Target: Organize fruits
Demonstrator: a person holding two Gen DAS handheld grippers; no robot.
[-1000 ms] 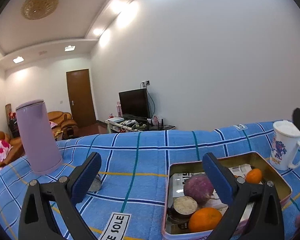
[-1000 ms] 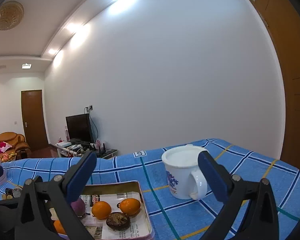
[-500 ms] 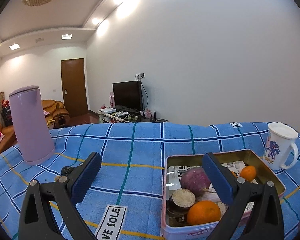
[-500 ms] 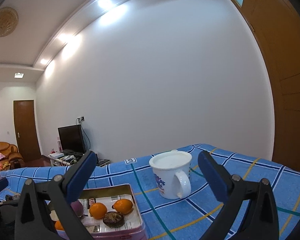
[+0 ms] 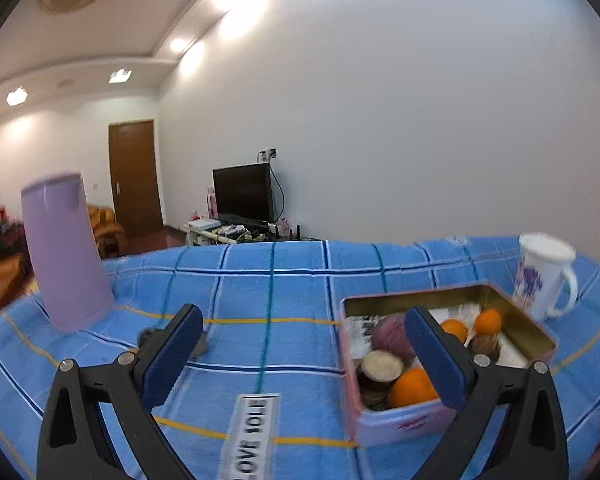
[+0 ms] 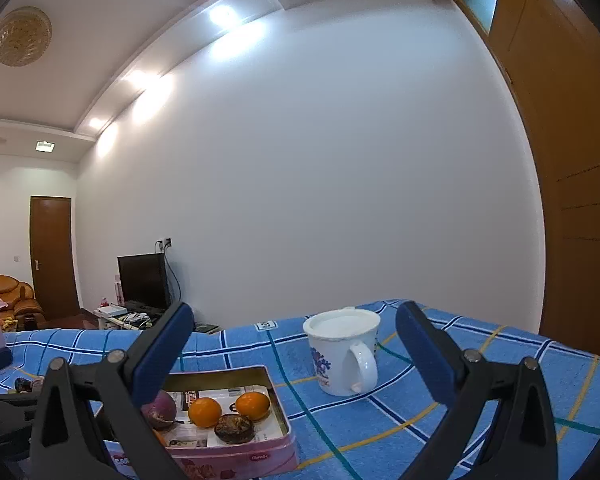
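The left tongs hang released above the blue checked cloth that covers the counter, nothing between the blue pads; the right tongs are likewise spread wide and grasp nothing.

The fruit sits in a shallow pink tin lined with printed paper — in the right wrist view it lies low and left, under the left pad; two oranges rest side by side, with a dark wrinkled fruit just in front of them and a purple fruit beside them, partly hidden by the pad. From the left wrist view the same tin shows another orange at its near wall, touching a cut fruit with a pale face; the purple fruit lies behind.

A white lidded mug with a blue print stands just beyond the tin's far right corner, apart from it; a lilac kettle stands upright well to the left. A small dark object lies on the cloth behind the left pad — too blurred to name.
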